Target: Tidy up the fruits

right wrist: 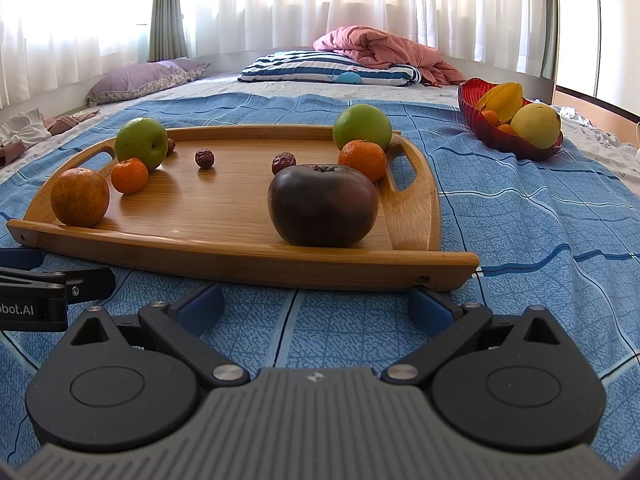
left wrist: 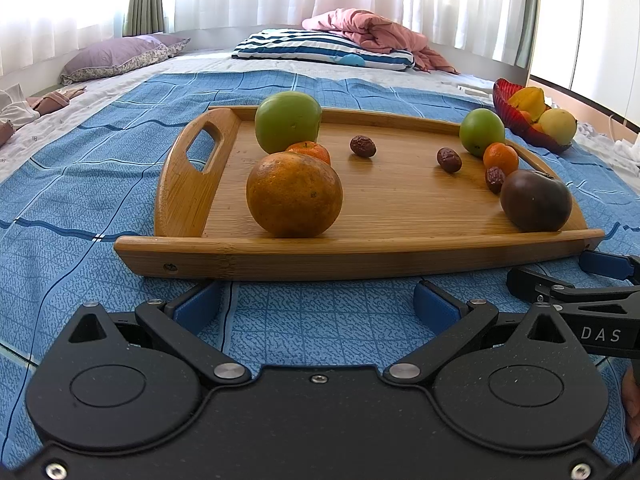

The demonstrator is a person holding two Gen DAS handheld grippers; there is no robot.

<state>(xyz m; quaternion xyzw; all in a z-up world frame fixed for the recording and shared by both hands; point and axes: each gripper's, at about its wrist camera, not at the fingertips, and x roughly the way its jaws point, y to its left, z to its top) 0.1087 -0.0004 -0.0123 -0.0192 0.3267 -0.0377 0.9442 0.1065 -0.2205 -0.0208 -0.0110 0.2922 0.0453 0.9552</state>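
Left wrist view: green apple [left wrist: 288, 120] half-hides mandarin [left wrist: 310, 151]; both tongs [left wrist: 320, 308] [right wrist: 316, 306] released, empty.

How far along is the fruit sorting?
Done: maybe the red bowl, already holding fruit. In hand: nothing; left claw and right claw are open, short of the tray. Left: its big orange, dark tomato, apples, mandarins, dates.

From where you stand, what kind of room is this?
Most likely a bedroom. The fruit tray sits on a bed with a blue sheet, pillows and a crumpled pink quilt lie at the far end, and curtains cover the windows behind.
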